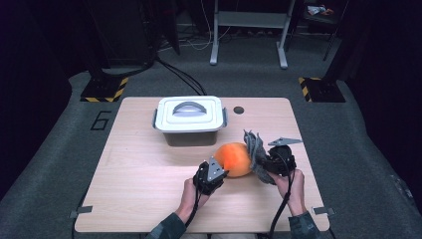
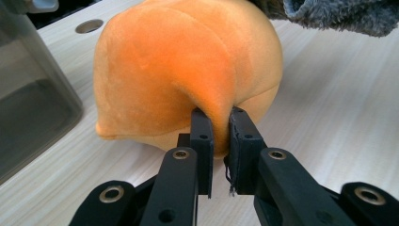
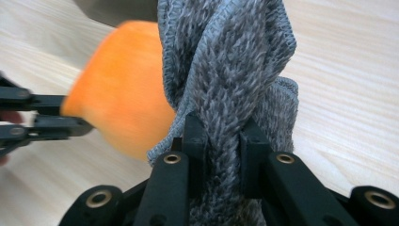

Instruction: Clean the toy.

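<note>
Two grips are established at once, one per gripper. A fold of the orange plush [image 2: 188, 70] is pinched by the left gripper [image 2: 220, 141]; the pads are closed tight on that ridge of fabric, which is drawn up out of the body. The plush rests on the table [image 1: 139, 169], just in front of the lidded grey box [image 1: 189, 119]. The grey knitted cloth [image 3: 230, 70] is clamped by the right gripper [image 3: 219, 155], with a bunched band squeezed between the pads and the rest standing up above them.

Likely reason for the split hold: the plush is anchored on one side while the cloth is kept at its other flank, touching or nearly so in the high view. Whether the cloth is meant to wrap, wipe or cover cannot be determined.

Hard to read:
- Plush is motion-blurred in the right gripper view; its outline there is unreliable.
- Cloth type (glove, sock, rag) cannot be told; its lower end is cut off.
- Box contents are hidden by the lid.
- Contact between cloth and plush is not resolved.
</note>
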Demonstrator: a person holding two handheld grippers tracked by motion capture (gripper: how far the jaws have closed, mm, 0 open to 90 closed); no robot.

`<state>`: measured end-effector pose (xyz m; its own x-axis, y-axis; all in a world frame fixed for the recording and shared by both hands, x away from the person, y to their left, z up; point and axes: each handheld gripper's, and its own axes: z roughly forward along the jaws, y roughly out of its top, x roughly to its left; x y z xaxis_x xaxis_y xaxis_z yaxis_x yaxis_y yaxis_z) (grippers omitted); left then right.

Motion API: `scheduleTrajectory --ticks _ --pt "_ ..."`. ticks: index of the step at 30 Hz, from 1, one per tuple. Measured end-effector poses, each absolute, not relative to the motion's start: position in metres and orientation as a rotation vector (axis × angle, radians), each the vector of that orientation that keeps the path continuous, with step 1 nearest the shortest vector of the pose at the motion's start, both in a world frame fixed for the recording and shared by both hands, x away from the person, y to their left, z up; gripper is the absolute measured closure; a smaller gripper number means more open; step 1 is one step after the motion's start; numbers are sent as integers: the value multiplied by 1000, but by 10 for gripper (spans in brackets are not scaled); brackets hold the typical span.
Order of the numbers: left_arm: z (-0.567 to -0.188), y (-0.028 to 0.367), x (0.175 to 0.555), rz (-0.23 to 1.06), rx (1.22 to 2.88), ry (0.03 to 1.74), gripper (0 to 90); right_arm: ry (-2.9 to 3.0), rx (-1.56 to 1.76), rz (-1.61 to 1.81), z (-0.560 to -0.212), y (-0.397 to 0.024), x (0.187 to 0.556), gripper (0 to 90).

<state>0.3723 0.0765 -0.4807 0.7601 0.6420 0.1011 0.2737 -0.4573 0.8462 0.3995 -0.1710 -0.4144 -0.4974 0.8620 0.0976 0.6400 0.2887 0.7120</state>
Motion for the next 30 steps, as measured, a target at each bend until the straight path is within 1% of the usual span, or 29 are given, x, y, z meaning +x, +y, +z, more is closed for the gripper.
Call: scheduleTrajectory --ticks 7,12,20,30 --pt "-474 75 369 479 2070 627 820 2314 1270 1060 -398 -150 389 765" --pt "-473 74 368 468 2080 581 818 2359 1218 1073 -396 -135 387 764" --pt "-479 78 371 450 2084 635 815 2359 1214 990 -410 -121 396 769" --pt "-484 85 375 432 2075 690 815 2308 1276 947 -419 -133 405 771"
